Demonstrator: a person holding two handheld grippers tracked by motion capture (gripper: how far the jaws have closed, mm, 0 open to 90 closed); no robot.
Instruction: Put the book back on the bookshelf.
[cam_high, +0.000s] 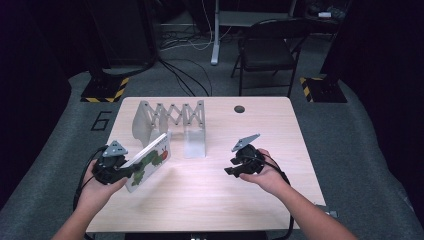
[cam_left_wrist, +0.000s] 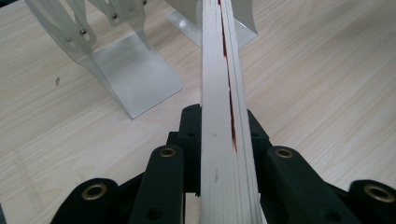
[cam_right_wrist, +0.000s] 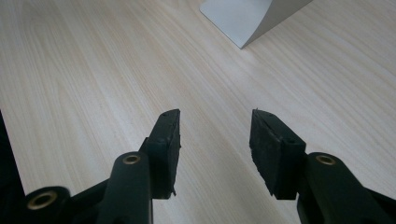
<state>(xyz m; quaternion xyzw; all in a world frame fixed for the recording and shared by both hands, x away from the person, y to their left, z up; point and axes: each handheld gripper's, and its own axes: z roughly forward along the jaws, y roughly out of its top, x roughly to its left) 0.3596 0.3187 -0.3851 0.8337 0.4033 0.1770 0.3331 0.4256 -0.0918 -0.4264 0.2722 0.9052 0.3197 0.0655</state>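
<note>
Book to rack
Left hand-held gripper (cam_high: 131, 170) clamps book (cam_high: 150, 159); right hand-held gripper (cam_right_wrist: 215, 140) half open, empty. Keep book upright entering rack (cam_high: 170, 117).

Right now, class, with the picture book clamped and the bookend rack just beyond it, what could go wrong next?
1. The left hand-held gripper grips the picture book only near one edge, with most of it sticking out beyond the jaws, so it may pivot or slip.
2. The book's far end is close to the expanding bookend rack; a careless push could knock or slide the rack.
3. The right hand-held gripper is open and apart from both, so nothing steadies the rack.
</note>
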